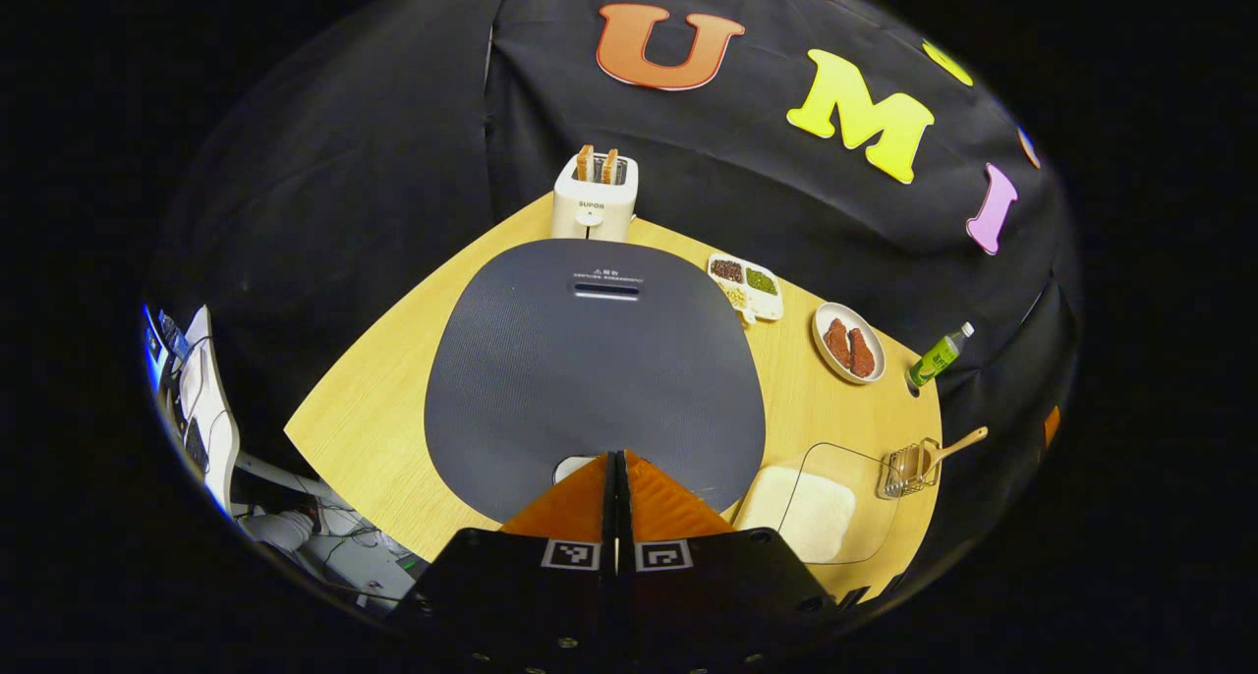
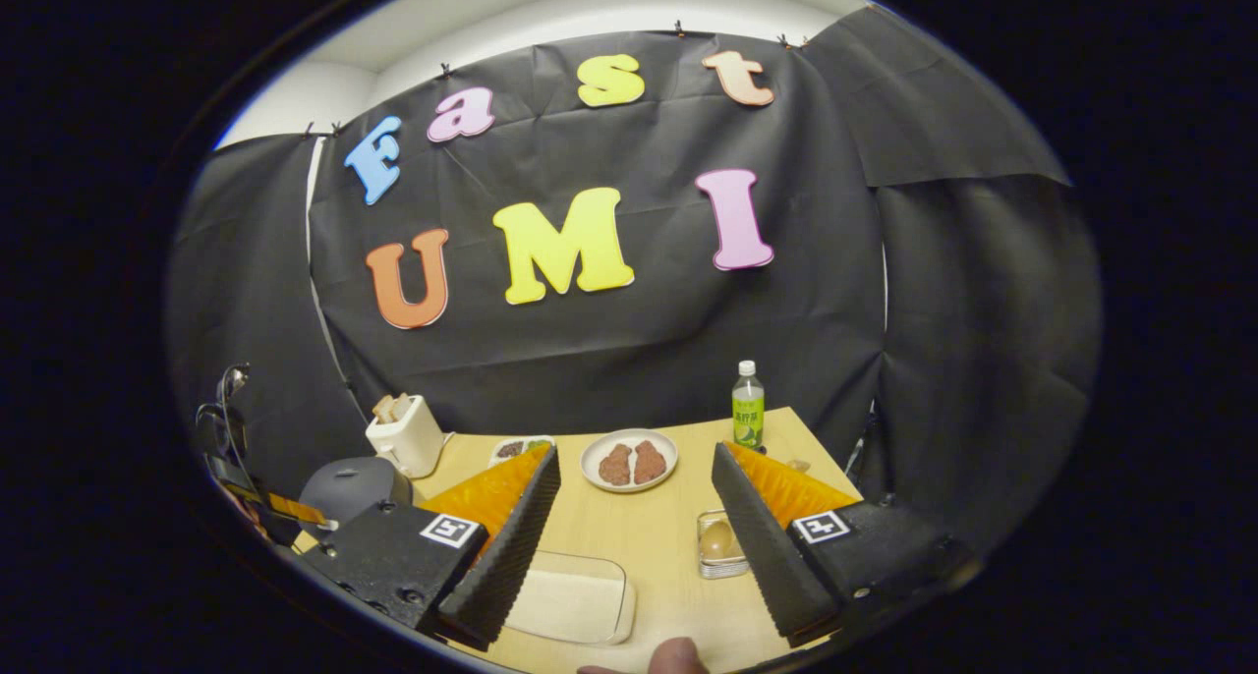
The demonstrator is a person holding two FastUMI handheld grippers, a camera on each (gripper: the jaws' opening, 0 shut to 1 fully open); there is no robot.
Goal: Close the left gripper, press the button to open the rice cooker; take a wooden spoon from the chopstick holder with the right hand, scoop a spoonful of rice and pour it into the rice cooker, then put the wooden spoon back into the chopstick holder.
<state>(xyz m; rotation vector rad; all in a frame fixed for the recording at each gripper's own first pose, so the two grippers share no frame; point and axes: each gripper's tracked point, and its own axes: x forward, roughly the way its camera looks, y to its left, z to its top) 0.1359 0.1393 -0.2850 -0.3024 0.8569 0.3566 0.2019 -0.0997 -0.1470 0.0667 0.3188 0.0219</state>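
Pressed together, the left gripper [image 1: 616, 458] is hovering in the left gripper view just above the near edge of the rice cooker [image 1: 590, 369], whose lid is lying shut. Right of its fingers, the rice container [image 1: 816, 507] and the chopstick holder [image 1: 909, 470] with the wooden spoon [image 1: 951, 446] are sitting.

Spread wide apart and empty, the right gripper [image 2: 634, 487] is hanging in the right gripper view over the table [image 2: 658, 546], the chopstick holder standing by its right finger, the rice container under its left finger.

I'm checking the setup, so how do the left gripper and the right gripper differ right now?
The left gripper has its fingers pressed together; the right gripper has its fingers spread wide. The left gripper sits low over the dark rice cooker lid; the right gripper is over the wooden table, between the rice tray and the chopstick holder. Neither holds anything.
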